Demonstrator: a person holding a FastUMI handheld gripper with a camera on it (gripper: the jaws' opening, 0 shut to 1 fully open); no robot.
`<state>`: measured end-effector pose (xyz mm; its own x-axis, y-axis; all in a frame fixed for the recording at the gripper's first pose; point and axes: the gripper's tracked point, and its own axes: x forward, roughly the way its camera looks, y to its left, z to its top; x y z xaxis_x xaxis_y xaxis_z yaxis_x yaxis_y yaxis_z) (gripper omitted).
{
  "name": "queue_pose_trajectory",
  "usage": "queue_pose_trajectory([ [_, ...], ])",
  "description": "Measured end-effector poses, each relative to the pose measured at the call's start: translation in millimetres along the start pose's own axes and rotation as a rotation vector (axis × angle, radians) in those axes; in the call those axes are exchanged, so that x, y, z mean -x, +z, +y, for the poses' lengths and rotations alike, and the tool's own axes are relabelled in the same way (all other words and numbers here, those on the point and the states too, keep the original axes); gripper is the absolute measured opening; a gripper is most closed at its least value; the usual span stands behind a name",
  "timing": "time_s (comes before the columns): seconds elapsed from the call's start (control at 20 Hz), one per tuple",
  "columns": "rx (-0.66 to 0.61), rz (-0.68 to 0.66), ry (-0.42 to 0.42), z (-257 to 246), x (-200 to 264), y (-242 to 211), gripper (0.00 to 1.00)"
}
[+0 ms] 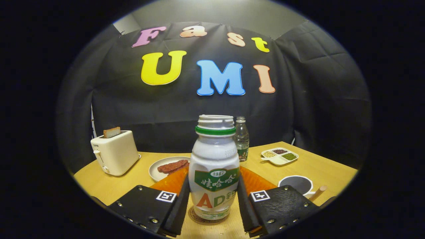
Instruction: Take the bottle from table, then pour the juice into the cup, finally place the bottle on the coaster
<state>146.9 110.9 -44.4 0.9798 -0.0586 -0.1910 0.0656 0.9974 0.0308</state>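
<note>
A white plastic bottle with a green neck ring, a green label band and no cap [214,169] stands upright between the two fingers of the gripper [212,199], its base resting on a round brown coaster [208,217] whose rim peeks out around the foot of the bottle. Both fingers flank the bottle closely at its lower body; the left one seems to touch its side, while on the right I cannot tell whether the pad presses or stands just clear, so a firm grip cannot be confirmed. The coaster lies on a light wooden table [318,166], near the table's closest part. Just beyond the right finger sits a white cup with a dark inside [296,183], with a pale wooden stick [318,193] beside it. Behind the bottle stands a clear plastic water bottle with a green label [241,138], nearly hidden by the white bottle's shoulder. Beyond the left finger lies a white round plate carrying reddish-brown strips of food [167,167], and farther left a cream toaster with a slice of bread in its slot [114,152] stands near the table's left edge. A white divided tray of grains [279,156] rests toward the far right edge. Open tabletop remains between the tray and the cup.
</note>
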Motion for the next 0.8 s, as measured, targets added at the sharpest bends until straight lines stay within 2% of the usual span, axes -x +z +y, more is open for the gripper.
queue_pose_trajectory([
  [0.35,0.045,-0.023,0.019,5.0,-9.5,-9.1,0.67],
  [0.8,0.019,0.016,0.038,10.6,-14.4,-31.5,0.67],
])
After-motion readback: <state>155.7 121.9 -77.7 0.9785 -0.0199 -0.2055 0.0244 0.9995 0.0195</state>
